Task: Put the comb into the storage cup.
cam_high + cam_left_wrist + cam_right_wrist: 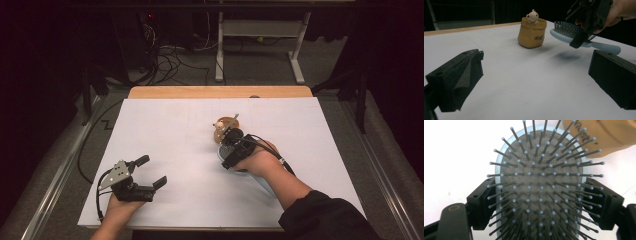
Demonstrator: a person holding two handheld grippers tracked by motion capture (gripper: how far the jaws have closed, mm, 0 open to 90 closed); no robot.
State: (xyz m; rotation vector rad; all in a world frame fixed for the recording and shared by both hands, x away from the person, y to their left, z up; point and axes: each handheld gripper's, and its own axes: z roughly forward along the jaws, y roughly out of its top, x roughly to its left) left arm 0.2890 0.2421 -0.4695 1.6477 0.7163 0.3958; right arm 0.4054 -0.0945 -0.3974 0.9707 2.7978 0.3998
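A light-blue hairbrush (541, 187) with grey bristles lies between the jaws of my right gripper (544, 202), which press on both sides of its head. In the left gripper view the hairbrush (604, 47) hangs a little above the sheet and casts a shadow, with the right gripper (586, 25) coming at it from above. Right behind it stands a tan sack-shaped pot (532, 32) with a small bear figure on its rim. From the high view the right gripper (232, 145) is just in front of the pot (223, 127). My left gripper (151, 171) rests open at the near left, holding nothing.
A white sheet (175, 130) covers the wooden table (220, 92). Beyond the far edge are a white desk frame (297, 60) and cables (170, 62) on the floor. Metal rails run along both sides of the table.
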